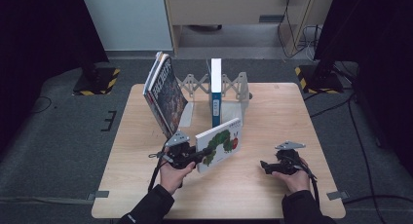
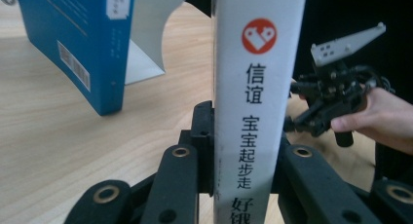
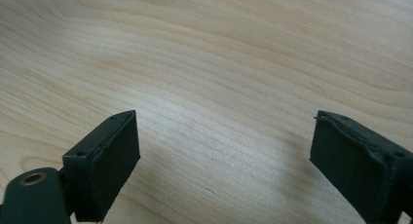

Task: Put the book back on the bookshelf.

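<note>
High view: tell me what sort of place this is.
Probably a lab or studio recording setup: a small wooden table on grey carpet, black curtains at both sides, and stand bases with hazard-striped tape.

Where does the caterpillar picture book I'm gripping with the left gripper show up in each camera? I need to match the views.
High view: the caterpillar book sits centre-low, held at its lower left corner by the left gripper.
Left gripper view: its white spine stands up the middle, clamped between the jaws.
Right gripper view: not in this picture, just wooden tabletop.
Shared landmark: the blue book.
</note>
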`<state>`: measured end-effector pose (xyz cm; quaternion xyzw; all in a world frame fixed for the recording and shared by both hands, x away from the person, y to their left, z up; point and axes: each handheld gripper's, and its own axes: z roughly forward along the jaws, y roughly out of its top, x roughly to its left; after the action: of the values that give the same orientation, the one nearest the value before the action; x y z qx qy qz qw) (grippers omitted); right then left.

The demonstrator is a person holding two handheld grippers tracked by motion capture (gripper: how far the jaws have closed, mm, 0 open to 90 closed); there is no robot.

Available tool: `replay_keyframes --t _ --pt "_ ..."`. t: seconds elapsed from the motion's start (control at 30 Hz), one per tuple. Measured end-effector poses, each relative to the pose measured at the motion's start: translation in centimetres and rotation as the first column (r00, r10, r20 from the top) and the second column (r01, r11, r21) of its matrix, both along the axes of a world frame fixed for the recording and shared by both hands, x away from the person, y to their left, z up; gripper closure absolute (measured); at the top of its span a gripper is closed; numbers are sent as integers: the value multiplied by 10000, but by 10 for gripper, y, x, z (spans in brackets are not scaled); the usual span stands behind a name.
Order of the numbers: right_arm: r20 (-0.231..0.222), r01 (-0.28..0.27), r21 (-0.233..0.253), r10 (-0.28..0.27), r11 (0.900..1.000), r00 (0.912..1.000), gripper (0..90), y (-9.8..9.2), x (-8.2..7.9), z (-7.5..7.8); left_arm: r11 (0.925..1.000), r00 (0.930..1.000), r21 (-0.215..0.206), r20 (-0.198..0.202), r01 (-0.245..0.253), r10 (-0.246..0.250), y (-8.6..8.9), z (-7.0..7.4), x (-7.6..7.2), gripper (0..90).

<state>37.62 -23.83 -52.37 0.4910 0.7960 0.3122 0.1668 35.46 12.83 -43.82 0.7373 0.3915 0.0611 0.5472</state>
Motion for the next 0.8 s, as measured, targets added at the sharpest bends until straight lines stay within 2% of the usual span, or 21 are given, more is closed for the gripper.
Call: replay_keyframes --t 0.13,0.3,0.37,0.5,0.63,0.73,0.8 --pt "-235 26 -253 -32 9997 9997 88 -2 0 -4 9998 9998 -41 81 -189 189 0 5 4 742" --pt "-198 67 -336 -74 9994 9998 79 -3 -1 -5 9984 9977 42 374 -561 559 -4 13 9 742" --pt "-108 32 -393 -36 9992 9999 72 -2 -1 -6 9977 9968 15 428 -681 680 -6 15 12 742" --pt "-19 44 -384 -45 9993 10000 56 -2 -1 -8 9956 9933 218 738 -913 894 -14 19 17 742" --pt "275 95 -206 -89 9997 9996 43 -3 -3 -11 9945 9919 111 752 -1039 1028 -22 20 23 742" --pt "345 123 -151 -118 9998 9993 38 -3 -4 -12 9927 9895 254 869 -1180 1154 -29 21 27 742" --pt "425 82 -159 -75 9998 9991 35 -3 -4 -12 9912 9879 205 865 -1308 1286 -33 20 31 742"
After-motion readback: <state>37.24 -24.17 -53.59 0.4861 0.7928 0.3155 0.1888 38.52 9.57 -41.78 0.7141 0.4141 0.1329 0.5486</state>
